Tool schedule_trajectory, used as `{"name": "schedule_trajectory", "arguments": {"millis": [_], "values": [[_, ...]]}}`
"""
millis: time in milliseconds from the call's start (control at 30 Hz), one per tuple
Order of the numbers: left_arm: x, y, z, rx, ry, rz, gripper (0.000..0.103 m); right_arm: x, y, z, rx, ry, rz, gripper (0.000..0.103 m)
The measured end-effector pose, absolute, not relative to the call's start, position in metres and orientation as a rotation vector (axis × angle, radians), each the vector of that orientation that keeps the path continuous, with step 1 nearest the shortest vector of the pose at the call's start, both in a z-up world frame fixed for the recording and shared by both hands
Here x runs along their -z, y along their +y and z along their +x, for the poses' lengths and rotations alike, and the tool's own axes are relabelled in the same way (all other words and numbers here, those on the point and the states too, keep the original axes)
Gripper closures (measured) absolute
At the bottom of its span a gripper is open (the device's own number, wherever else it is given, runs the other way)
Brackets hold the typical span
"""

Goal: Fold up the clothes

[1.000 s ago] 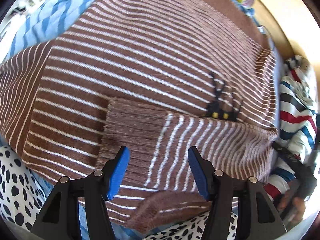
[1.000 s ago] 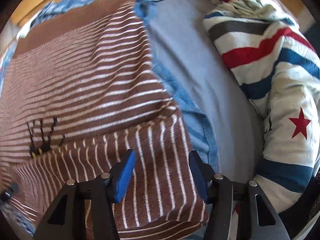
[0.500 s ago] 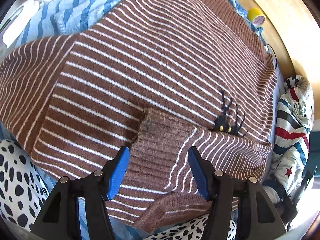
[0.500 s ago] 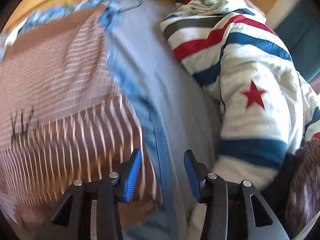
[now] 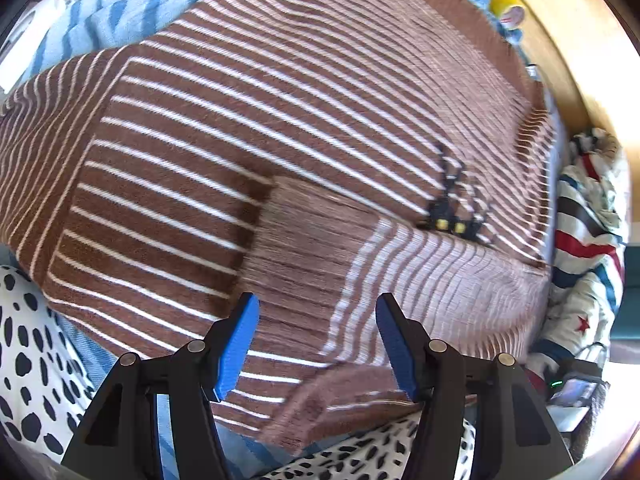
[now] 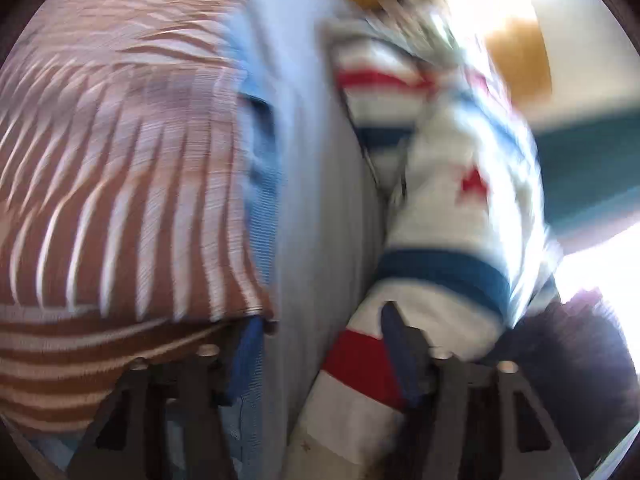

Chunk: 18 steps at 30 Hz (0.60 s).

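1. A big brown sweater (image 5: 280,128) with thin white stripes lies spread flat on the bed. It fills most of the left wrist view.
2. One sleeve (image 5: 360,256) is folded across the front of the brown sweater. Its plain ribbed cuff (image 5: 296,240) rests near the middle of the brown sweater.
3. A small black spider picture (image 5: 452,216) with two yellow dots sits on the brown sweater, just past the folded sleeve.
4. The left gripper (image 5: 316,336) hangs over the near edge of the brown sweater, pointing down at the cuff. Its blue pads (image 5: 238,344) stand apart with nothing pinched between them. It has let go; I cannot tell if the tips touch the cloth.
5. A white cloth with black spots (image 5: 28,360) peeks out under the near edge of the brown sweater.
6. A light blue striped cloth (image 5: 120,8) lies past the far left side of the brown sweater.
7. A yellow tape roll (image 5: 506,6) sits on the wooden edge (image 5: 560,40) beyond the far right corner of the brown sweater.
8. A white top with red and blue stripes and a red star (image 6: 444,248) is bunched up to the right of the brown sweater, with pale blue sheet (image 6: 320,200) between them.
9. The right wrist view is very blurry. The right gripper (image 6: 320,344) is over the pale blue sheet, between the brown sweater and the striped top. Its jaws are opening and nothing is held between them.
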State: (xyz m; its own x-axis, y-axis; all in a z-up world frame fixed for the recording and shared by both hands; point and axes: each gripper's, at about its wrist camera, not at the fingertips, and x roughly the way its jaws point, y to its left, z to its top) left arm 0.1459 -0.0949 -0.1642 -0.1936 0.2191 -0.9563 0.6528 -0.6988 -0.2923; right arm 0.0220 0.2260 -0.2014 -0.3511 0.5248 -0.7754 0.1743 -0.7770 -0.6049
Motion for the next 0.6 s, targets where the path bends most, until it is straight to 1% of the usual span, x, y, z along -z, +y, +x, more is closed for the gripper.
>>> {"name": "schedule_trajectory", "arguments": {"millis": [67, 133, 167, 200, 267, 300, 400, 433, 467, 500, 533, 567, 600], "values": [[0.171, -0.099, 0.150, 1.923, 1.020, 1.764, 0.041, 0.202, 0.223, 0.021, -2.212, -0.962, -1.623, 0.039], [0.177, -0.102, 0.156, 1.905, 1.066, 1.762, 0.041, 0.203, 0.218, 0.023, -2.202, -1.013, -1.609, 0.039], [0.176, -0.102, 0.158, 1.907, 1.083, 1.755, 0.041, 0.203, 0.215, 0.025, -2.198, -1.038, -1.605, 0.037], [0.175, -0.103, 0.160, 1.911, 1.099, 1.746, 0.041, 0.202, 0.214, 0.027, -2.186, -1.051, -1.621, 0.031], [0.168, -0.100, 0.161, 1.934, 1.096, 1.739, 0.041, 0.199, 0.211, 0.035, -2.135, -1.089, -1.675, 0.023], [0.163, -0.098, 0.161, 1.949, 1.087, 1.739, 0.041, 0.197, 0.214, 0.039, -2.133, -1.098, -1.695, 0.022], [0.143, -0.084, 0.151, 2.046, 1.090, 1.759, 0.041, 0.168, 0.207, 0.048, -2.253, -1.025, -1.719, 0.023], [0.136, -0.074, 0.149, 2.083, 1.074, 1.769, 0.046, 0.159, 0.202, 0.050, -2.307, -0.981, -1.721, 0.023], [0.130, -0.065, 0.144, 2.122, 1.046, 1.776, 0.050, 0.150, 0.197, 0.052, -2.361, -0.936, -1.721, 0.025], [0.129, -0.063, 0.132, 2.166, 1.006, 1.792, 0.057, 0.142, 0.192, 0.052, -2.415, -0.886, -1.724, 0.034], [0.128, -0.064, 0.117, 2.211, 0.960, 1.810, 0.070, 0.138, 0.186, 0.046, -2.468, -0.826, -1.739, 0.044], [0.132, -0.073, 0.118, 2.231, 0.926, 1.832, 0.081, 0.136, 0.181, 0.040, -2.515, -0.767, -1.756, 0.068], [0.136, -0.084, 0.125, 2.242, 0.895, 1.856, 0.098, 0.138, 0.176, 0.032, -2.540, -0.717, -1.780, 0.075]]}}
